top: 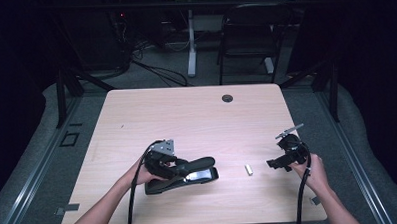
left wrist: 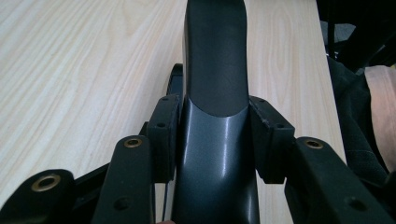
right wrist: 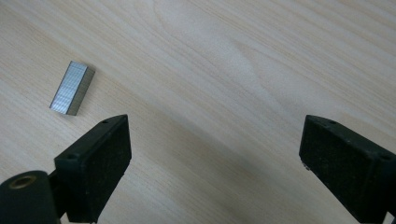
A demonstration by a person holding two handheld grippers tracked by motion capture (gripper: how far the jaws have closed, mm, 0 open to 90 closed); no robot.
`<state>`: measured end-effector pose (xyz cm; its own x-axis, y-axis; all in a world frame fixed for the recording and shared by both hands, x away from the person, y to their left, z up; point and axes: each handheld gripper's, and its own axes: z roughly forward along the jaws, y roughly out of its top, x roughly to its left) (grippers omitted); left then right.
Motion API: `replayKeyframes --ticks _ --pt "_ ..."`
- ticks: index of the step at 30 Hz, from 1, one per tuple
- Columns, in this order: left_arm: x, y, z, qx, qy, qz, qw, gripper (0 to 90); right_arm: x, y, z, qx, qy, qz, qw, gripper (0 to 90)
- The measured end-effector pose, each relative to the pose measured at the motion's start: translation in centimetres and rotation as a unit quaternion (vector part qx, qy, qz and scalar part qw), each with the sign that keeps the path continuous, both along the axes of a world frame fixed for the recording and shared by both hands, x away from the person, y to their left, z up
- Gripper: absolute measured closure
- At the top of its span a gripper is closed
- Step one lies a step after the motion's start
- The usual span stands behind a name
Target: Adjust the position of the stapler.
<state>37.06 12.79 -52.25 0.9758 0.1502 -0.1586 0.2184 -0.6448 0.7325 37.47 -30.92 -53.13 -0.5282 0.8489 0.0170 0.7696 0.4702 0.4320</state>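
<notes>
A dark grey stapler [top: 196,171] lies on the wooden table [top: 186,117] near its front edge, its top arm [left wrist: 215,70] lifted off the base. My left gripper [top: 180,168] is shut on that arm, its pads [left wrist: 163,130] pressing on both sides, and in the left gripper view it [left wrist: 215,135] looks along the arm. A small silver strip of staples [top: 248,170] lies flat to the right of the stapler. My right gripper [top: 274,163] hovers just right of the strip, open and holding nothing. In the right gripper view the strip [right wrist: 72,87] lies ahead and left of the open right gripper [right wrist: 224,158].
A round cable hole [top: 227,98] sits near the table's far edge. Beyond the table stand a dark chair [top: 249,35] and a white desk leg [top: 191,42]. The person's forearm [left wrist: 380,107] shows past the table's edge.
</notes>
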Motion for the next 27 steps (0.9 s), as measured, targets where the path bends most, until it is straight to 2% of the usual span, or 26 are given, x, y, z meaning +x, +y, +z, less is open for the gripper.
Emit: replayKeyframes --ticks 9,14,15,16,17,18,19,20,22,23,26,27 --pt "-0.5 -0.8 0.1 0.004 0.001 -0.018 0.9998 57.8 -0.1 0.1 0.0 -0.004 -0.001 0.0 1.0 8.7" --pt "-0.7 -1.0 0.2 0.009 0.0 -0.011 0.9999 56.7 -0.1 0.1 0.1 -0.001 0.001 0.001 1.0 8.7" --pt "-0.9 -1.1 0.4 0.008 0.009 -0.002 0.9999 53.1 -0.1 0.1 0.1 0.003 0.001 0.002 1.0 8.7" --pt "-0.9 -1.1 0.4 0.008 0.009 -0.002 0.9999 48.0 -0.1 0.1 0.1 0.003 0.001 0.002 1.0 8.7" --pt "-1.1 -1.2 0.7 0.007 0.005 0.012 0.9999 48.0 -0.2 0.1 0.1 0.003 -0.001 0.002 1.0 8.8" --pt "-1.2 -1.3 1.0 0.012 0.001 0.02 0.9997 37.3 -0.2 0.1 0.2 0.001 -0.005 0.002 1.0 8.8" --pt "-1.7 -1.4 1.7 0.006 -0.002 0.042 0.9991 31.9 -0.3 0.1 0.2 0.002 -0.006 0.001 1.0 8.8" --pt "-1.7 -1.4 1.7 0.006 -0.002 0.042 0.9991 30.2 -0.3 0.1 0.2 0.002 -0.006 0.001 1.0 8.8" --pt "-2.3 -1.3 2.3 -0.003 -0.006 0.063 0.998 25.3 -0.3 0.0 0.3 0.006 -0.008 0.003 1.0 8.9" --pt "-2.9 -1.2 2.7 -0.001 -0.007 0.079 0.9968 22.6 -0.4 0.1 0.4 0.007 -0.007 -0.001 0.9999 9.0" --pt "-3.5 -1.0 3.0 0.005 -0.014 0.094 0.9955 17.5 -0.5 0.0 0.5 0.012 -0.014 0.0 0.9998 9.8" --pt "-3.7 -0.8 3.1 0.006 -0.017 0.108 0.9939 15.4 -0.6 0.0 0.7 0.014 -0.02 -0.004 0.9997 10.3"
